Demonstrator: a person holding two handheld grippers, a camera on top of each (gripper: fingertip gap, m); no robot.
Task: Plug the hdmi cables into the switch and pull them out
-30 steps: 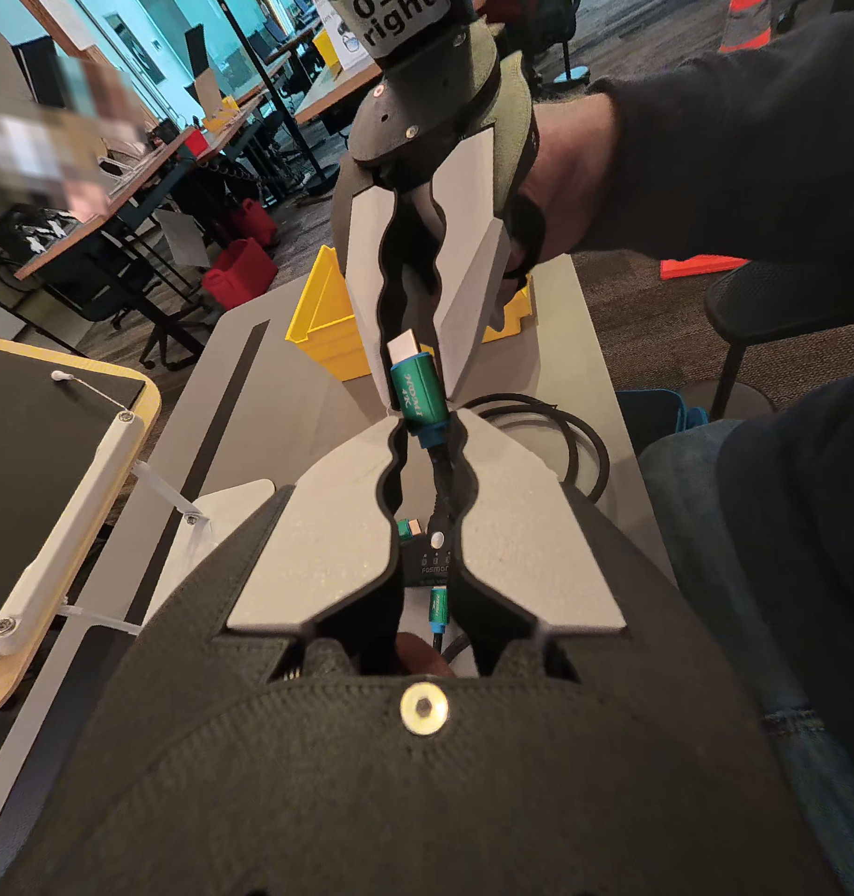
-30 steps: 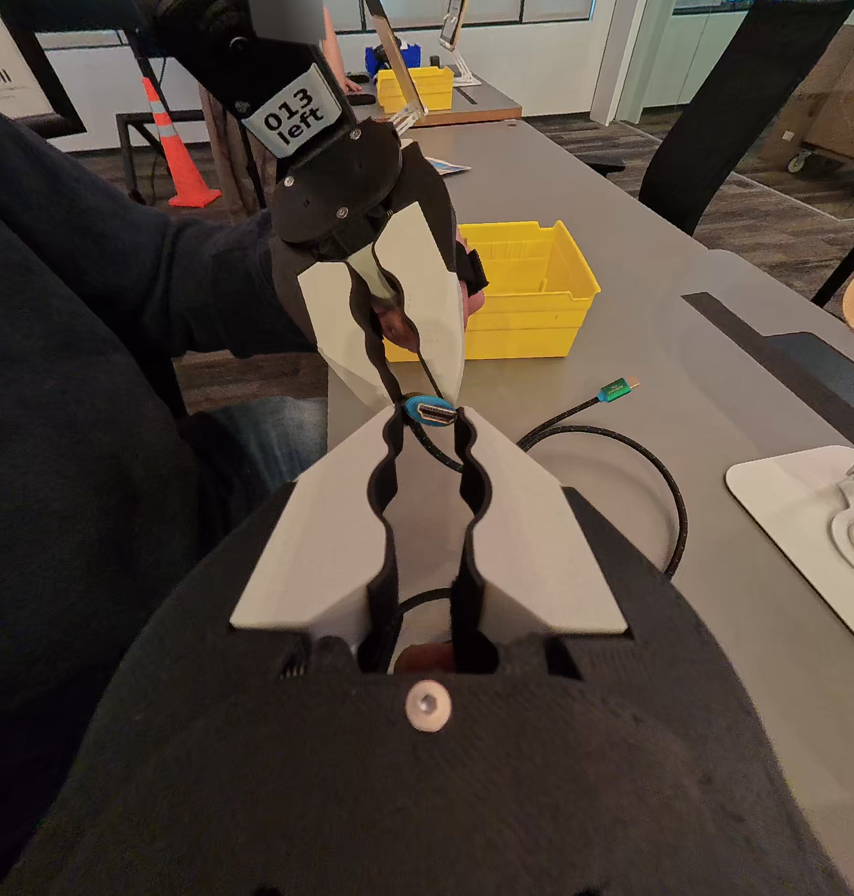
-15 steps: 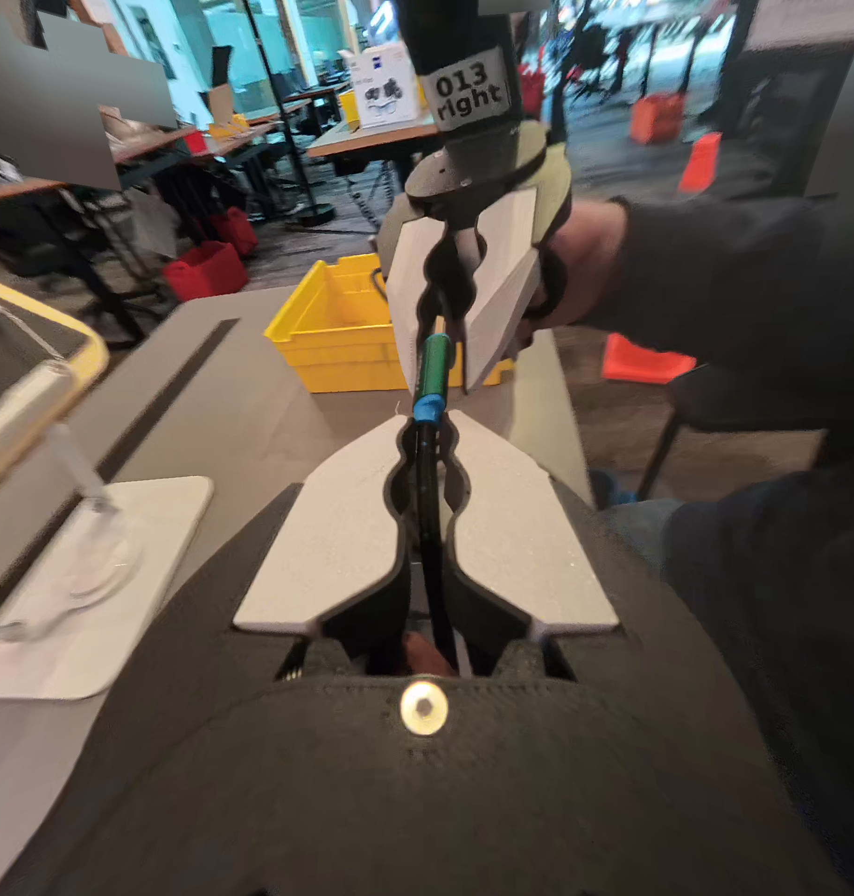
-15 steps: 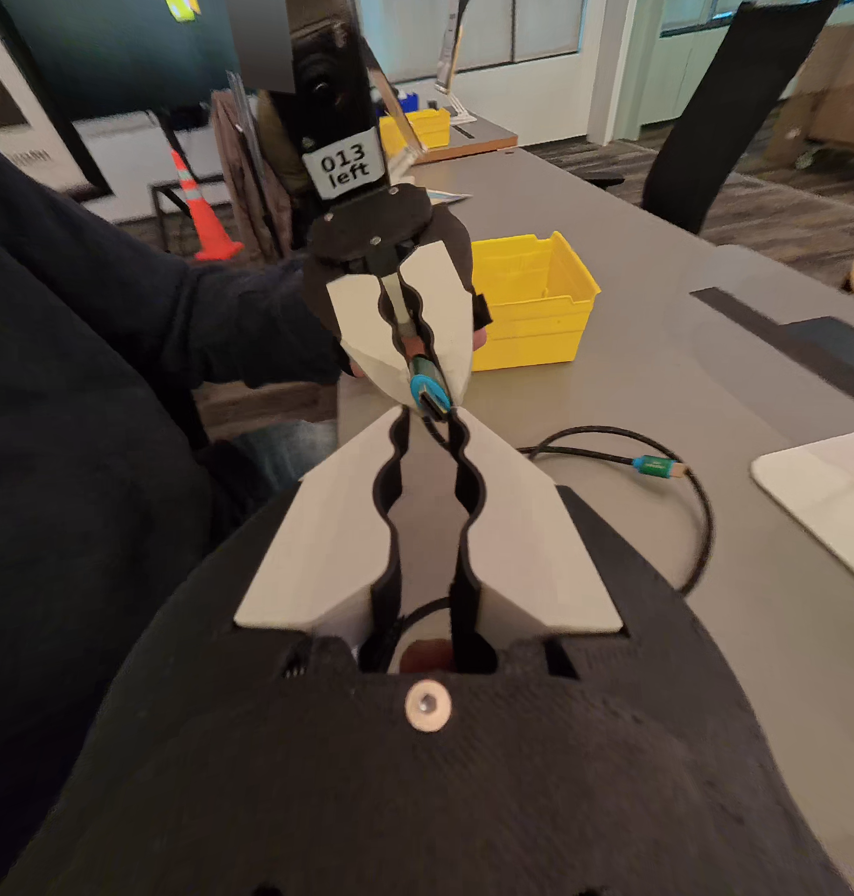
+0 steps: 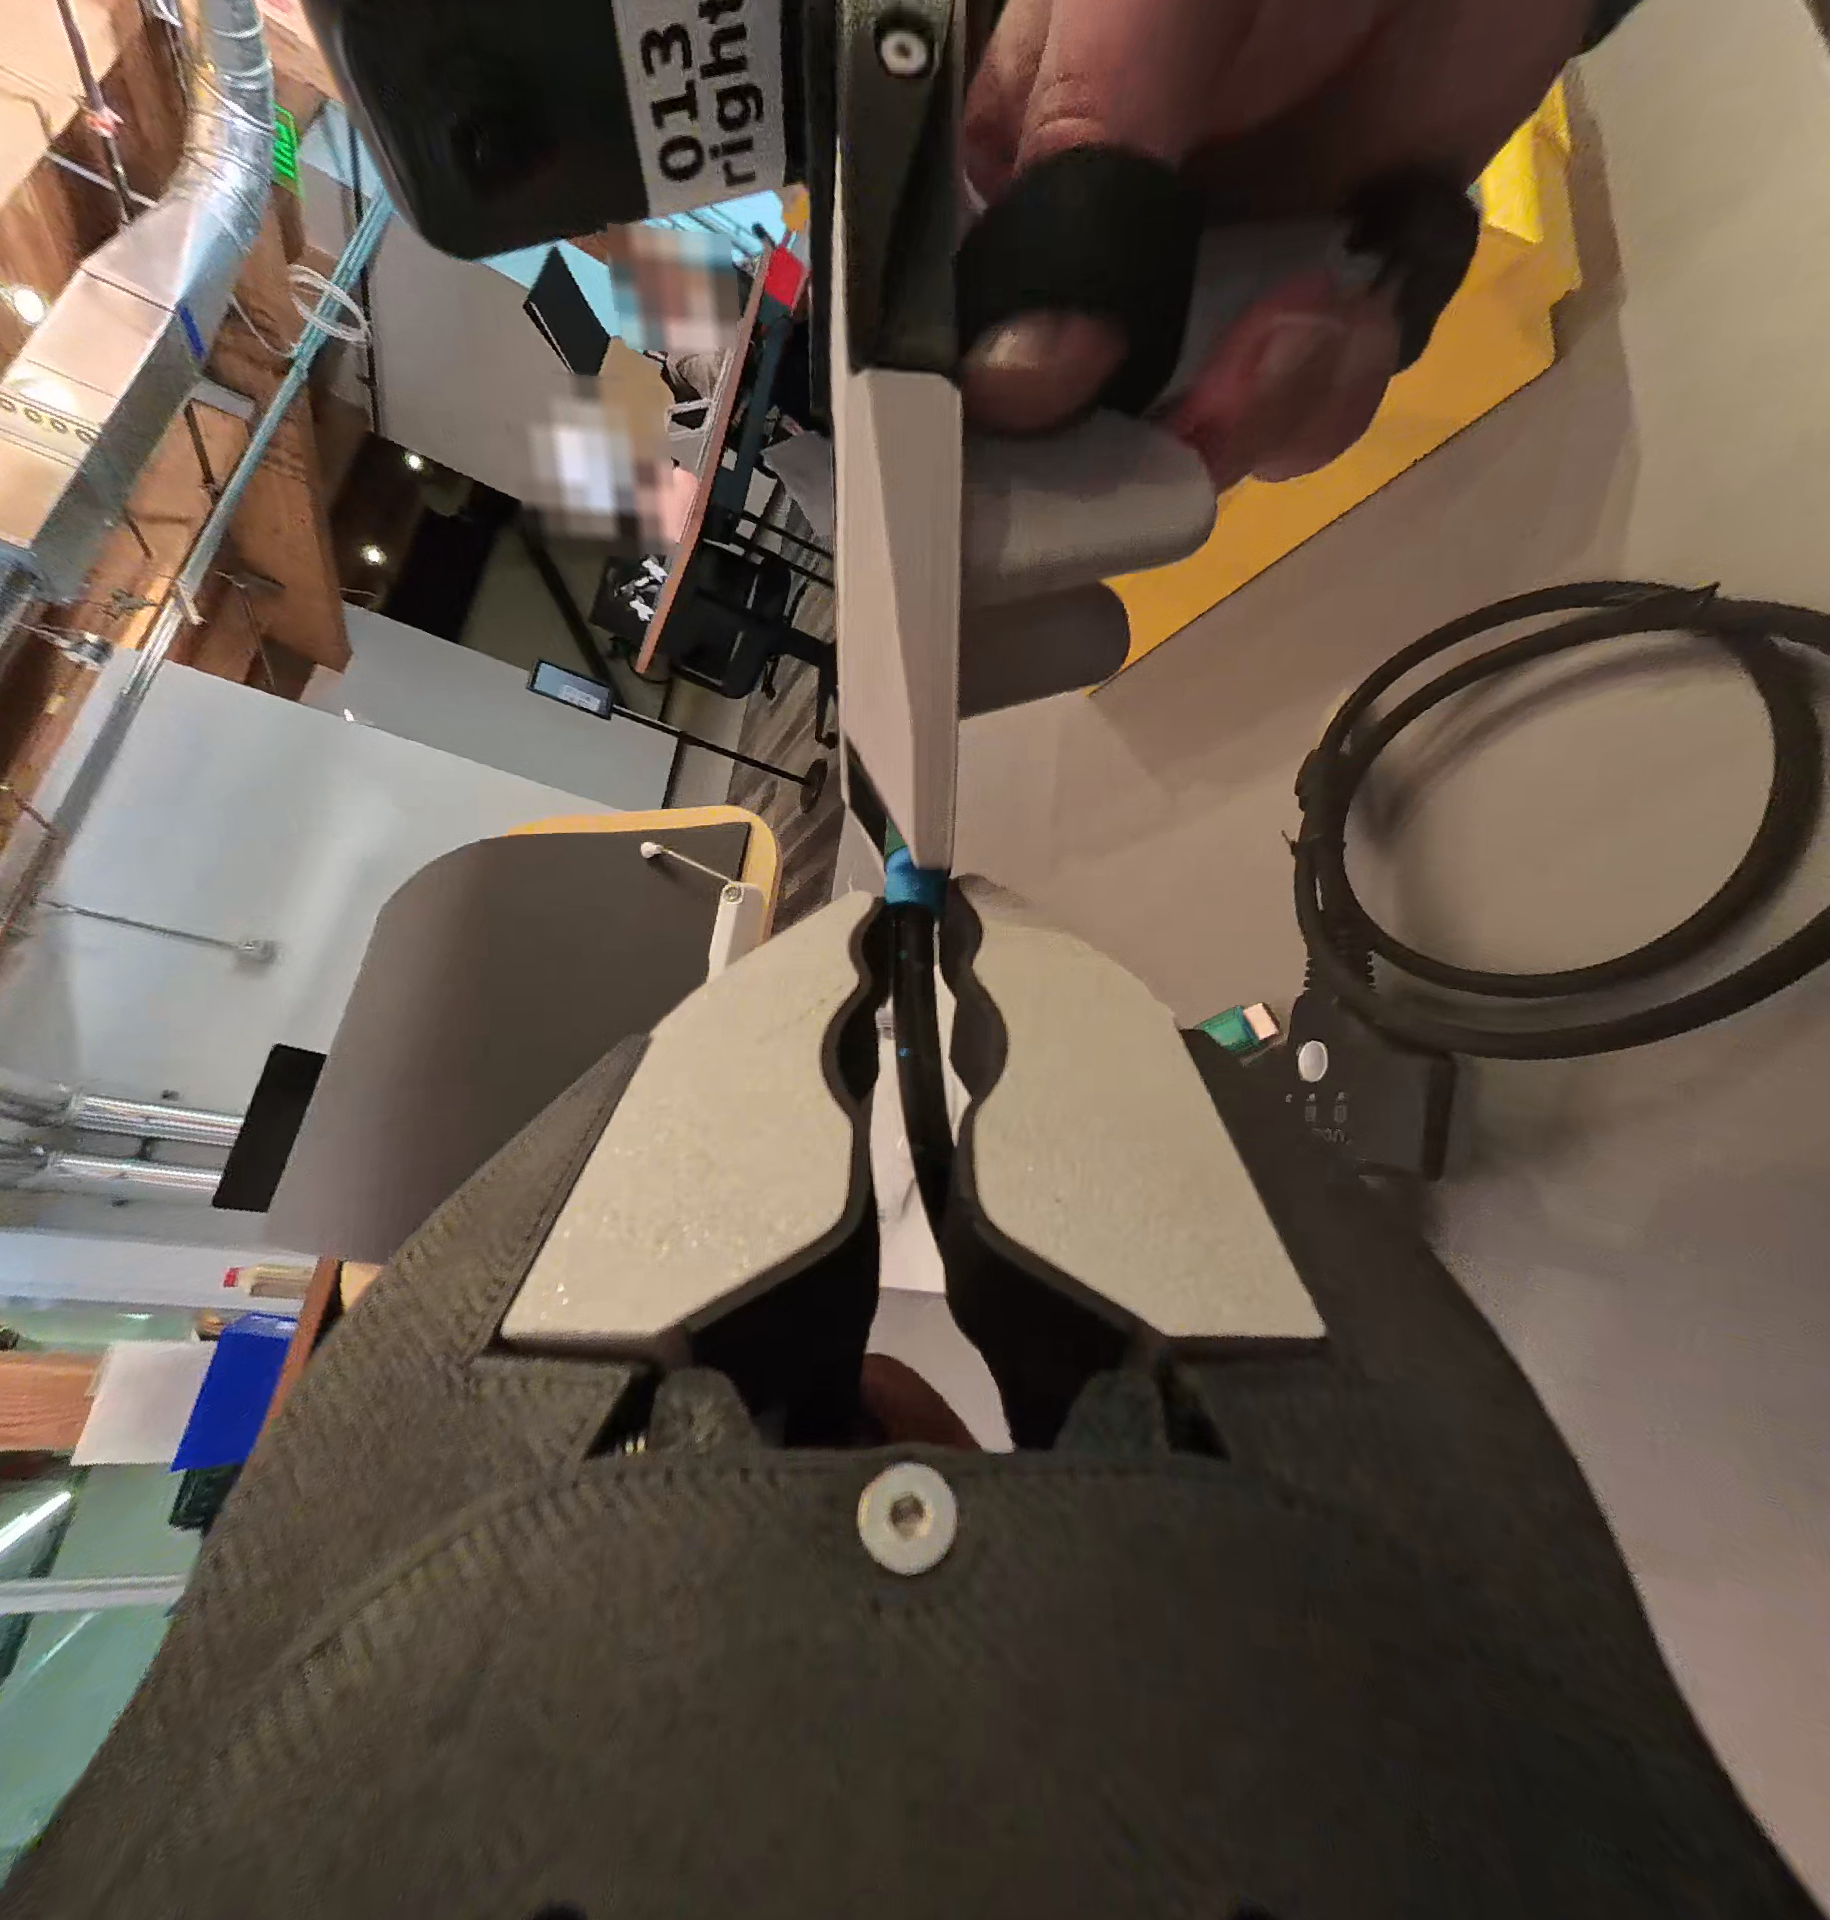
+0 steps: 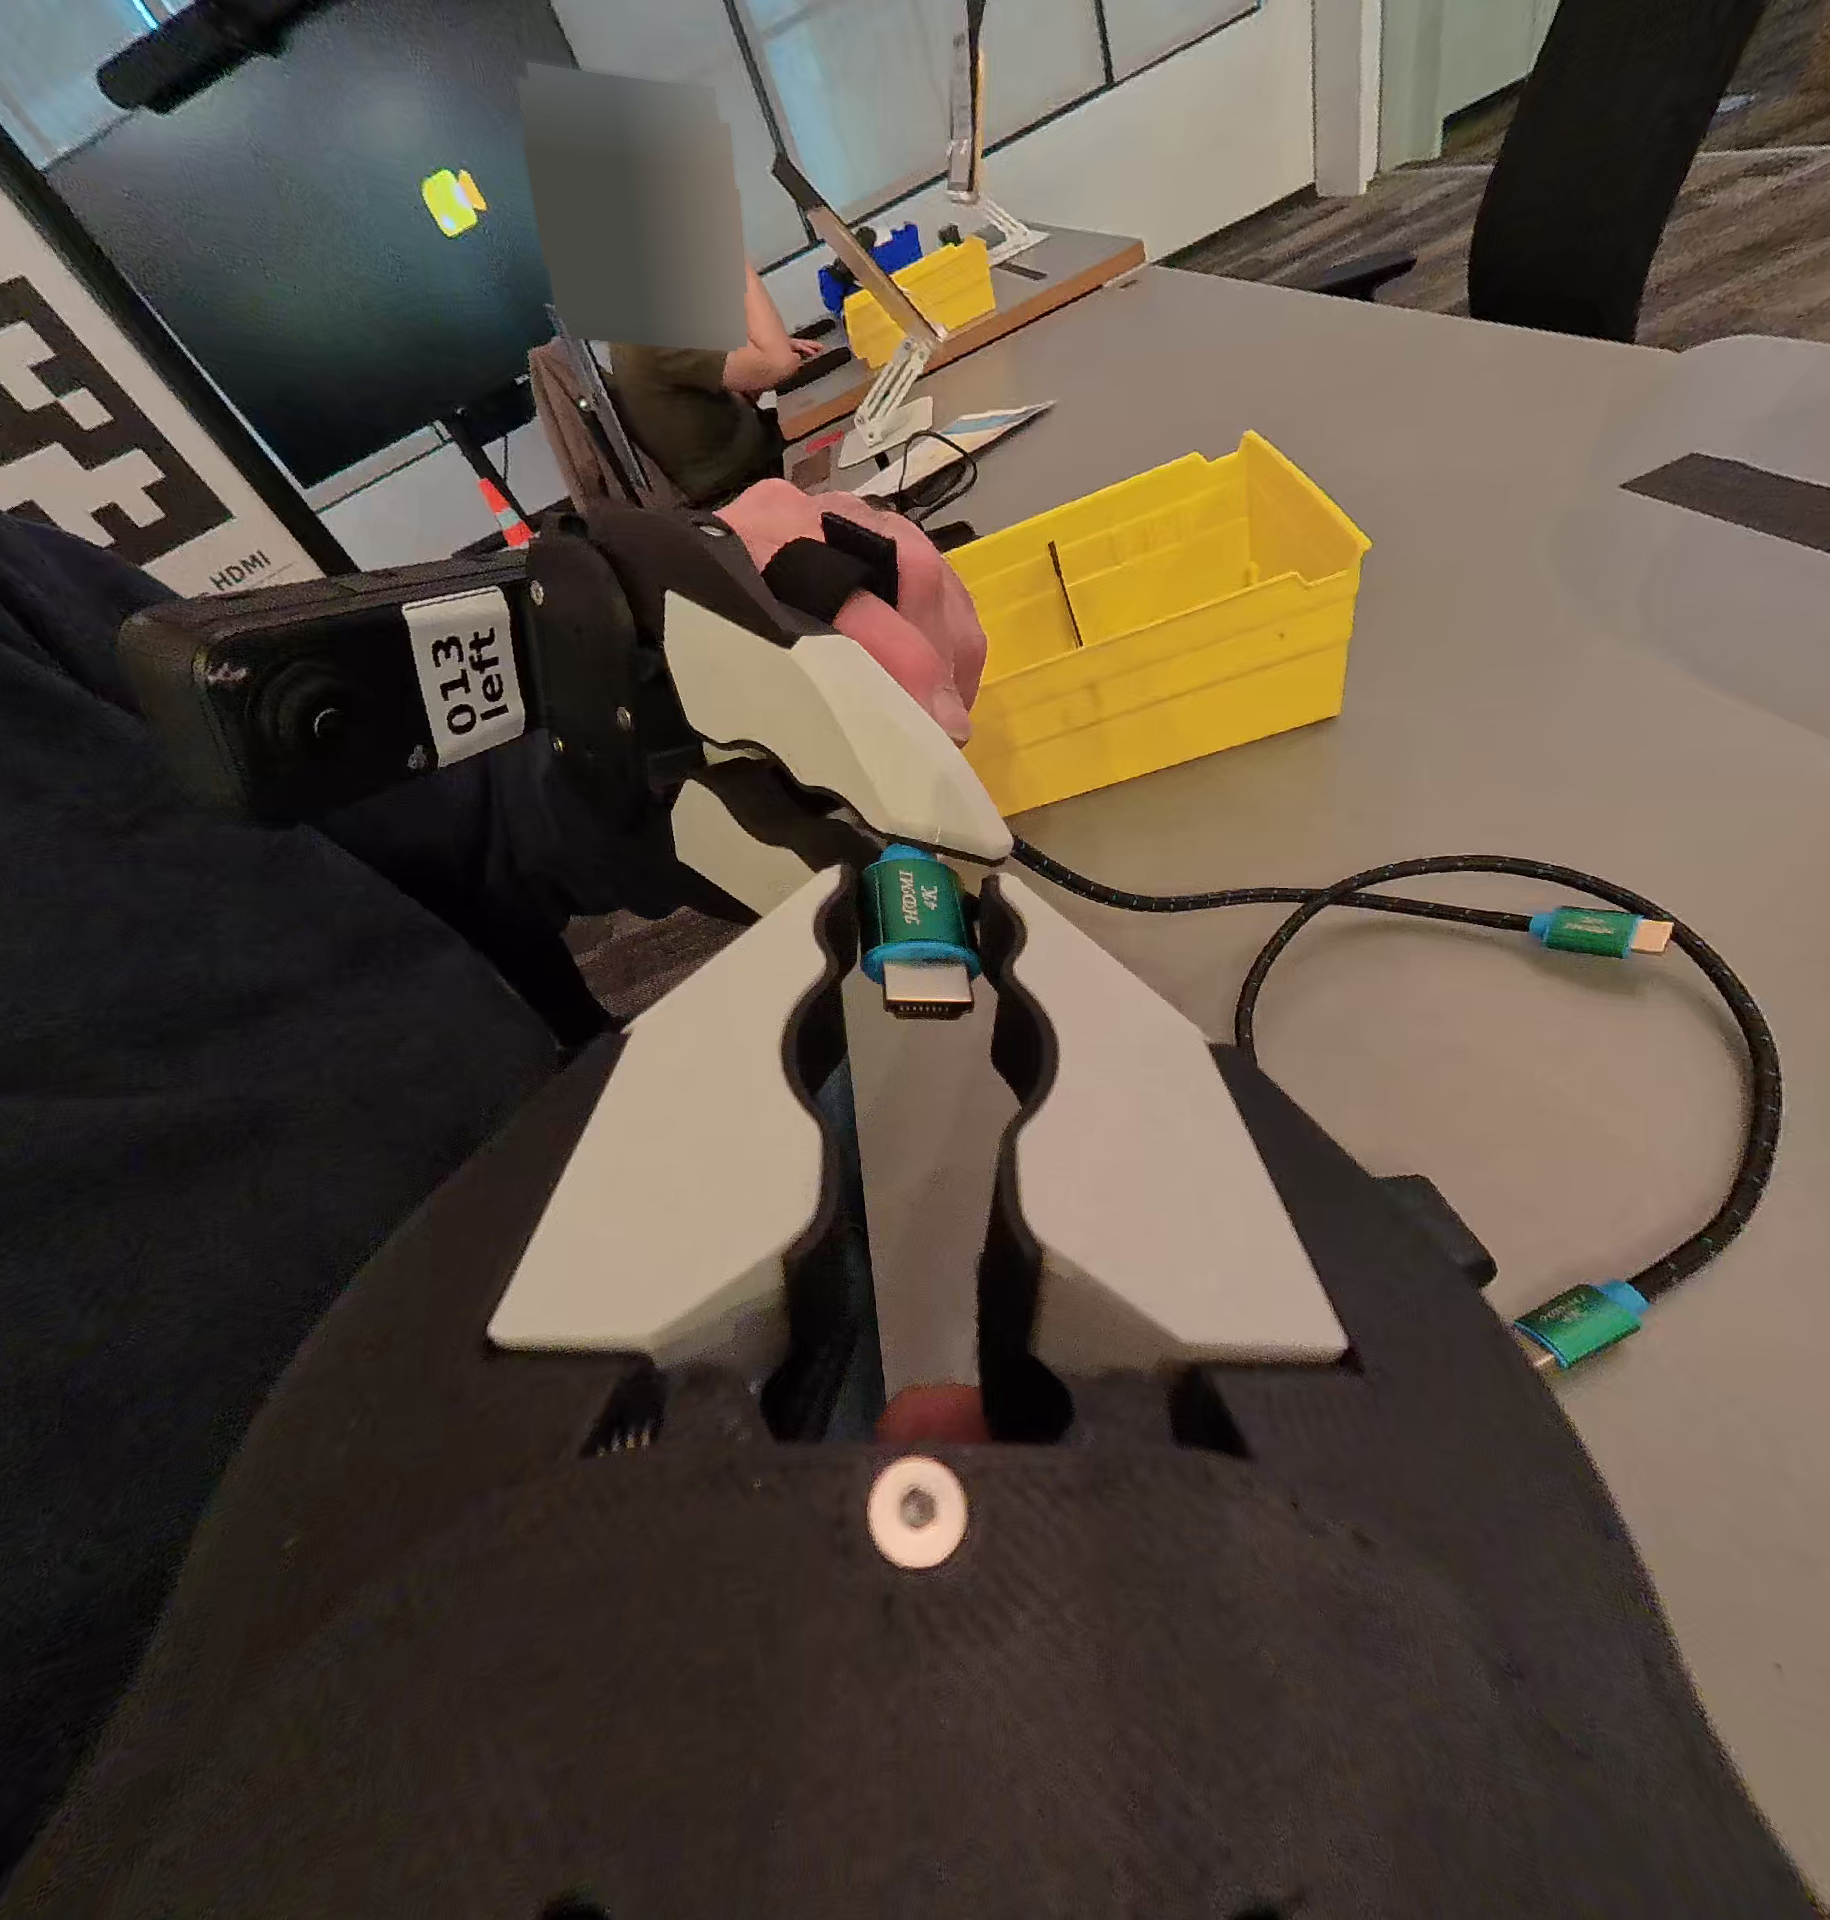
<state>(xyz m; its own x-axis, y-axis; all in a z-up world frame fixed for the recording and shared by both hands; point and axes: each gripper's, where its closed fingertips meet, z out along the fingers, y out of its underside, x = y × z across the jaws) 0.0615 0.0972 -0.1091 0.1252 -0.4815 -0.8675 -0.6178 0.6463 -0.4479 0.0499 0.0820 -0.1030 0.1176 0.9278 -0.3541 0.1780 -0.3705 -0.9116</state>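
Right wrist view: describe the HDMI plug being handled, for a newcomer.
Near the yellow bin on the grey table, three green plugs show. The held plug sits between the right gripper's fingertips, raised; the other two lie on the tabletop.

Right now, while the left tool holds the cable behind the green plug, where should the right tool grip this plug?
Probably the green shell of the plug, between its blue collars, coming from the tip end: the left tool blocks the cable side, and the right tool flanks its narrow edges. Leave the metal tip free.
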